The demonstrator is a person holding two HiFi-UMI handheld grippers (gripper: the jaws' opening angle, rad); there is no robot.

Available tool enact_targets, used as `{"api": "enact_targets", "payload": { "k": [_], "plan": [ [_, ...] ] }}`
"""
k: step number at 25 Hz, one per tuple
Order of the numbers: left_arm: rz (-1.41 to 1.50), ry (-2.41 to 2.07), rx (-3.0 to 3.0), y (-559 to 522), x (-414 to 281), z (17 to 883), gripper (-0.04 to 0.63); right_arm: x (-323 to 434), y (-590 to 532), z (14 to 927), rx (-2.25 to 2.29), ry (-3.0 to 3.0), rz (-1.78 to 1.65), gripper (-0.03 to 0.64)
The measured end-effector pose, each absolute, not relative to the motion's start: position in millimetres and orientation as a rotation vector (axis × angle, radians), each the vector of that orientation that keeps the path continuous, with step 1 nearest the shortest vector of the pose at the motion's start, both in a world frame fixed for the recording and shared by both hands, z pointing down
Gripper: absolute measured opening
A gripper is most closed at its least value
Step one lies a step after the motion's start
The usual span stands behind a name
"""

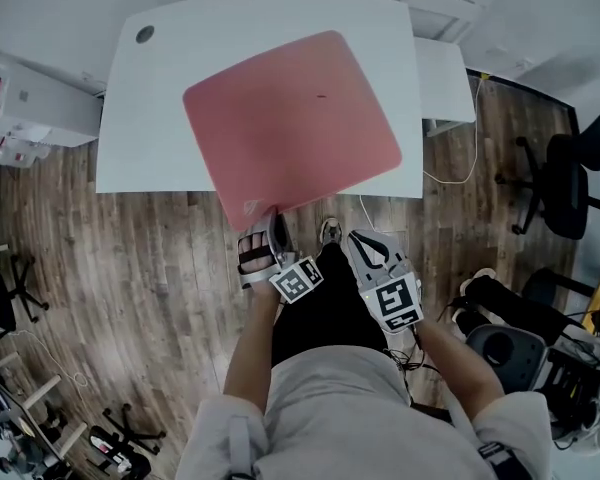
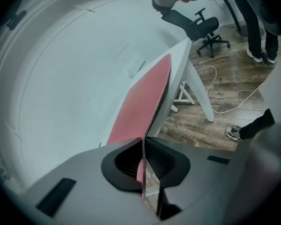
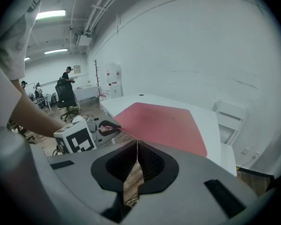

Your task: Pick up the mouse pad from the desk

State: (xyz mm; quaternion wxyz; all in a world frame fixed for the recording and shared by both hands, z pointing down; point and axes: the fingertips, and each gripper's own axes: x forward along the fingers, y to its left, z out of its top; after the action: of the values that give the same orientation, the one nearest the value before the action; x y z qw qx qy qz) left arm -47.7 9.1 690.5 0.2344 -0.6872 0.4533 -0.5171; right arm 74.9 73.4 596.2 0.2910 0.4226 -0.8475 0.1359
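Note:
A large pink mouse pad (image 1: 290,118) lies across the white desk (image 1: 160,138), its near corner sticking out past the front edge. My left gripper (image 1: 263,230) is shut on that corner. In the left gripper view the pad (image 2: 140,102) runs edge-on between the closed jaws of the left gripper (image 2: 144,146). The right gripper (image 1: 365,246) hangs in front of the desk, to the right of the held corner, shut with nothing in it. The right gripper view shows the pad (image 3: 164,123), the left gripper (image 3: 103,128) pinching its corner, and the right gripper (image 3: 137,146) closed just short of the pad's edge.
A white side unit (image 1: 442,78) adjoins the desk's right end, and a white cable (image 1: 460,173) lies on the wooden floor. Office chairs (image 1: 565,183) stand at the right, a white cabinet (image 1: 40,103) at the left. Someone stands beyond the desk (image 2: 257,22).

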Motion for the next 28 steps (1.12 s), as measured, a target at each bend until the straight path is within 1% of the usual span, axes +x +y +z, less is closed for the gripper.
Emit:
{"api": "enact_targets", "payload": {
  "k": [10,16,22,23,24,25,26,28],
  "plan": [
    [-1.536,1.214,-1.999,-13.0,-50.6,659.6,0.031,90.3,29.1,608.0,0.96,-2.222,0.259,0.041],
    [-1.587,1.24,-2.0,-33.3,-53.3,647.2,0.031,114.4,-8.7,622.1,0.889,-2.168,0.148,0.041],
    [-1.634,1.331,-2.069,-47.6,-55.2,645.1,0.031,139.6,-25.8,644.5,0.708,-2.077,-0.013,0.043],
    [-1.637,1.336,-2.072,-49.5,-54.7,645.4,0.031,143.1,-28.1,647.5,0.691,-2.062,-0.026,0.05],
    [-1.64,1.34,-2.075,-50.3,-54.9,645.4,0.031,145.1,-29.8,649.7,0.677,-2.052,-0.03,0.072],
    [-1.644,1.344,-2.076,-50.2,-55.6,644.8,0.031,146.0,-30.7,651.3,0.663,-2.043,-0.031,0.119],
    [-1.646,1.348,-2.077,-49.9,-56.3,644.0,0.031,146.6,-31.2,652.9,0.647,-2.035,-0.032,0.144],
    [-1.643,1.362,-2.087,-50.1,-56.4,642.4,0.031,148.2,-32.4,657.2,0.613,-2.014,-0.049,0.147]
  ]
}}
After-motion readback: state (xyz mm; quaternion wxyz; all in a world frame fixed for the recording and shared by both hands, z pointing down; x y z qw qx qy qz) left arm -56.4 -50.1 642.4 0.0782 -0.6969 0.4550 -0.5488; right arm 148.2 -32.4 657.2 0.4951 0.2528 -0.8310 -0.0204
